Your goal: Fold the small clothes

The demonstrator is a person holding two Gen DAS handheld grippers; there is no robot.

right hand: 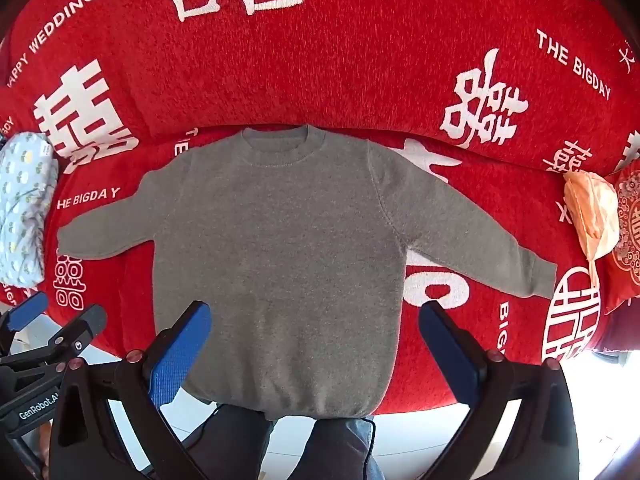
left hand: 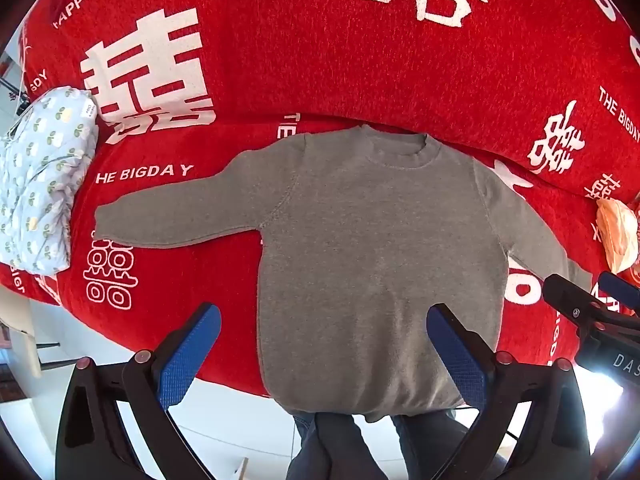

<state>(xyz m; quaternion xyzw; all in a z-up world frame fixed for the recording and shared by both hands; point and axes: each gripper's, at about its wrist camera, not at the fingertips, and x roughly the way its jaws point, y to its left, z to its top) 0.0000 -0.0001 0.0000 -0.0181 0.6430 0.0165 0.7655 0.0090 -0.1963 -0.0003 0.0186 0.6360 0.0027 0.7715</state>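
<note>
A small grey sweater (left hand: 372, 248) lies flat and face up on a red sofa cover, collar at the far side, both sleeves spread out to the sides, hem hanging over the near edge. It also shows in the right wrist view (right hand: 280, 256). My left gripper (left hand: 324, 344) is open and empty, held above the sweater's lower part. My right gripper (right hand: 314, 340) is open and empty, also above the lower part of the sweater. Each gripper shows at the edge of the other's view, the right one (left hand: 592, 300) and the left one (right hand: 52, 324).
The red cover (left hand: 360, 60) with white characters drapes the sofa seat and backrest. A folded pale floral garment (left hand: 40, 184) lies at the left. An orange-peach cloth (right hand: 592, 216) and a red patterned cushion (right hand: 628, 232) sit at the right. White floor and the person's legs (right hand: 320, 448) are below.
</note>
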